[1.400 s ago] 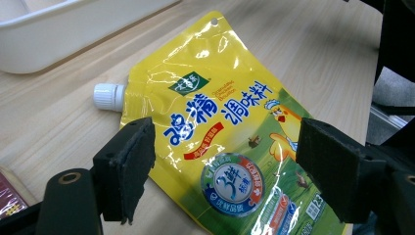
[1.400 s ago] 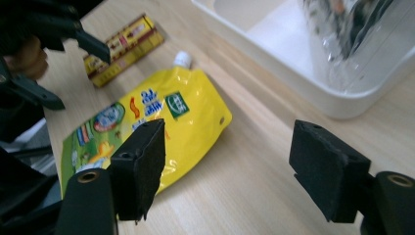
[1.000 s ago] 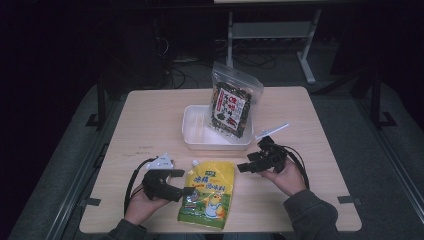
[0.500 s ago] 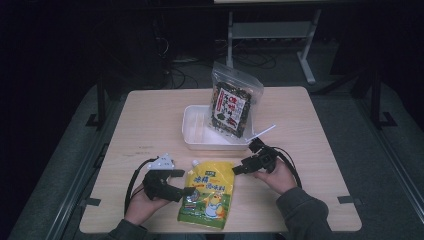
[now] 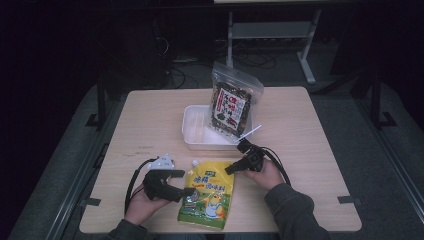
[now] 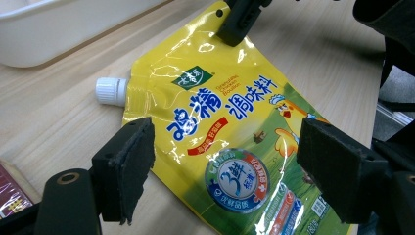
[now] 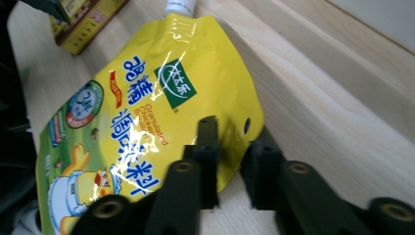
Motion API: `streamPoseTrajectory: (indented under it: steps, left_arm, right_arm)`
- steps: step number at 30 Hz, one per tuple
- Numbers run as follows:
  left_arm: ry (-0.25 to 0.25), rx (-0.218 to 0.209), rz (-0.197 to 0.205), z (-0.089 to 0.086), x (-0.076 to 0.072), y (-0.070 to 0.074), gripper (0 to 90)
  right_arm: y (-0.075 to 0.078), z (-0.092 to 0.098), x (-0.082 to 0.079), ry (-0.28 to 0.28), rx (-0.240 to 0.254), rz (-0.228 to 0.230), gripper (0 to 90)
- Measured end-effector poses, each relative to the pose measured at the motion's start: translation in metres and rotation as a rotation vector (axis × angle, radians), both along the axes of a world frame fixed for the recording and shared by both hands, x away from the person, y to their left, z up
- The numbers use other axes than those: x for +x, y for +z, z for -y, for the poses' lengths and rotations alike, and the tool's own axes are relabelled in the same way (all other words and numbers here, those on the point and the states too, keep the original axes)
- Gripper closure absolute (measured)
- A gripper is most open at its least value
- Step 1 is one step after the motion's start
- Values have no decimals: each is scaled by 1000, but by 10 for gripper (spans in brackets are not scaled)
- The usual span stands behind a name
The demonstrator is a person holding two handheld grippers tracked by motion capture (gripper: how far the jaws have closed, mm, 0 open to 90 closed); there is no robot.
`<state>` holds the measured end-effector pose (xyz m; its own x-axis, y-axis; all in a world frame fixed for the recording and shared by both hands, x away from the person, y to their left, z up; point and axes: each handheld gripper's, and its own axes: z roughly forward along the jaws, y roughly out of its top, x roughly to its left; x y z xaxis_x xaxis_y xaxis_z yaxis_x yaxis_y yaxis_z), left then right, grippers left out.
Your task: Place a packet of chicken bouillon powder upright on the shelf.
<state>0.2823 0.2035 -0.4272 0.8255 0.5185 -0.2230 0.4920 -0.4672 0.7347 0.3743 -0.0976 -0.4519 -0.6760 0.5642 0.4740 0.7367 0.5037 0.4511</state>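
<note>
Left gripper: black two-jaw tool in the person's left hand, at the near left of the light wooden table; its jaws stand wide apart, nothing pressed between them. In the left gripper view the two pads hover on either side of the pouch's lower printed face.
Pouch: glossy yellow stand-up plastic pouch with blue lettering and a white screw cap, lying flat on the table near its front edge, between the two hands; cap points toward the tray.
Right gripper: black two-jaw tool in the person's right hand; jaws have just been closing and now stand narrow, clamped on the pouch's upper right corner, the yellow edge pinched between the pads.
Tray: shallow white rectangular plastic tray, just beyond the pouch at mid-table.
Bag: clear plastic zip bag of dark dried contents with a red-and-white label, leaning upright in the tray's right end.
</note>
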Motion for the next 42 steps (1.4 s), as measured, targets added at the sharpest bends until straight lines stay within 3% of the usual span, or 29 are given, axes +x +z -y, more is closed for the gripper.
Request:
streamPoseTrajectory:
  steps: [4,10,21,25,33,39,42]
  left_arm:
    - [4,4,-1,-1,0,0,215]
    - [8,9,-4,-1,1,-2,215]
    - [18,16,-32,0,4,-8,215]
    - [0,23,-58,3,5,-13,212]
    - [-52,-38,-125,8,7,-18,241]
    - [-90,-87,-163,7,9,-18,349]
    - [-98,-106,-159,7,8,-17,436]
  right_arm:
    - [2,2,0,-3,40,-17,884]
    - [10,7,-3,0,69,-17,889]
    - [42,20,-13,-8,147,55,890]
    - [54,23,-15,-6,168,87,891]
    - [72,22,-22,5,197,132,891]
    - [81,19,-26,22,212,153,891]
    - [85,20,-28,28,216,158,890]
